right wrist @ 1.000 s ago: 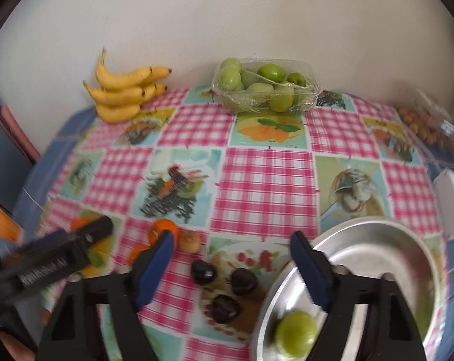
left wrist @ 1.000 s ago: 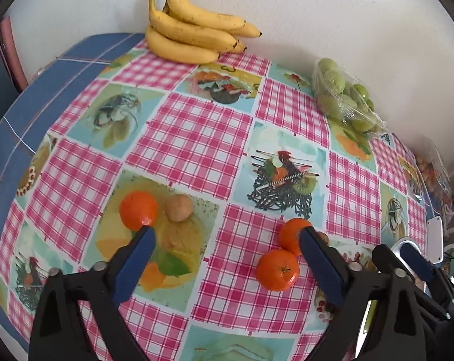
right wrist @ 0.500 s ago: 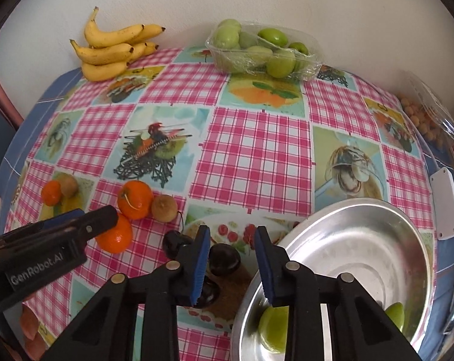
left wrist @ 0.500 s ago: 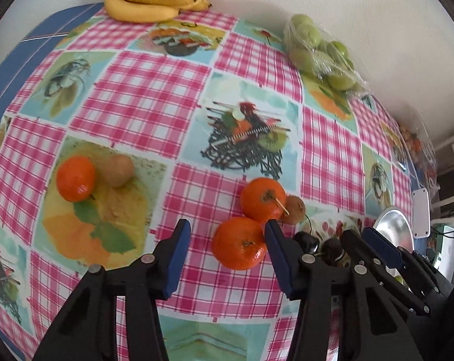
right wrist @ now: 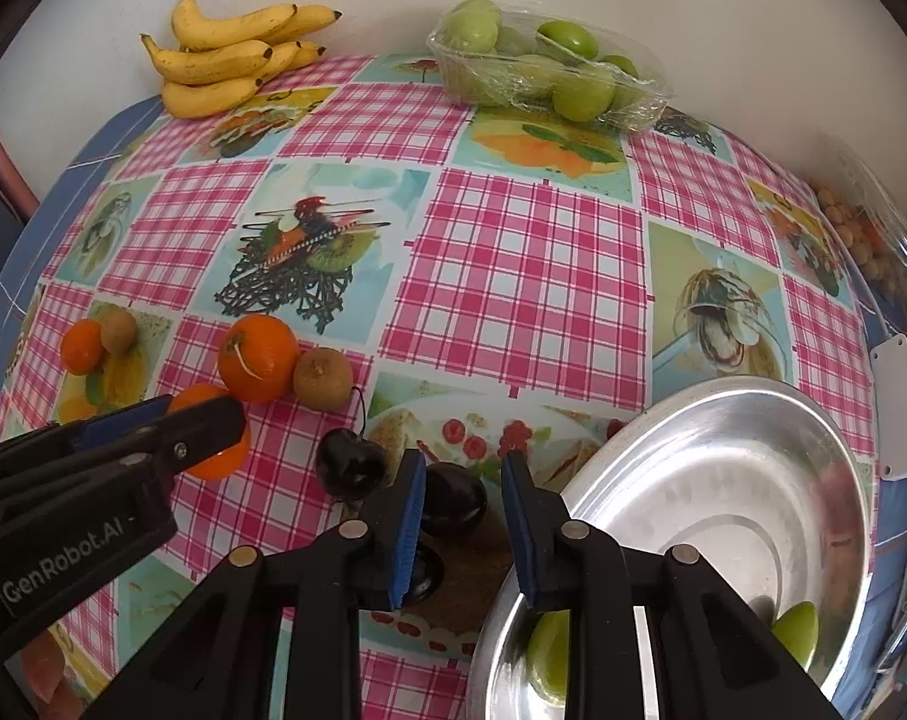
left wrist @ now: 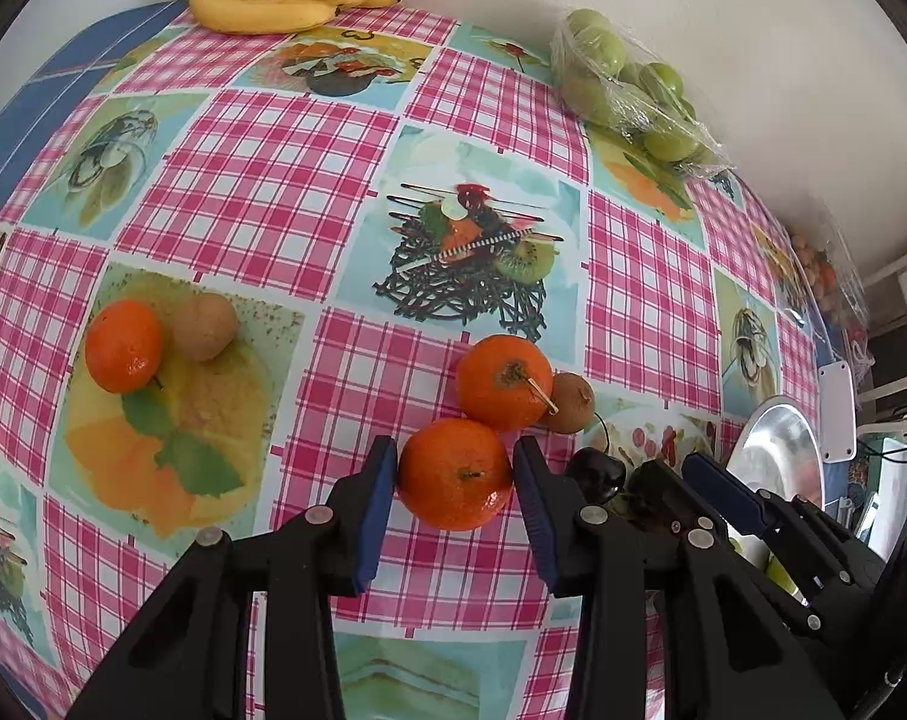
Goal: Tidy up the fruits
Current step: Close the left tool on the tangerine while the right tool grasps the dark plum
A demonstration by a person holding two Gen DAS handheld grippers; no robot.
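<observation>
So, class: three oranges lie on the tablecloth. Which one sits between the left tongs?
The nearest orange, between the closing left tongs. The orange with the stalk lies just behind; the third sits far left.

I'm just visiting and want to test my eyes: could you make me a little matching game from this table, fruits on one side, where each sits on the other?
Things:
1. bananas
2. green fruits in wrapped tray
3. tangerine
4. dark cherry

Places:
A. between the right tongs
B. far left by the wall
C. between the left tongs
D. far end, right of the bananas

Pairs: 1-B, 2-D, 3-C, 4-A
</observation>
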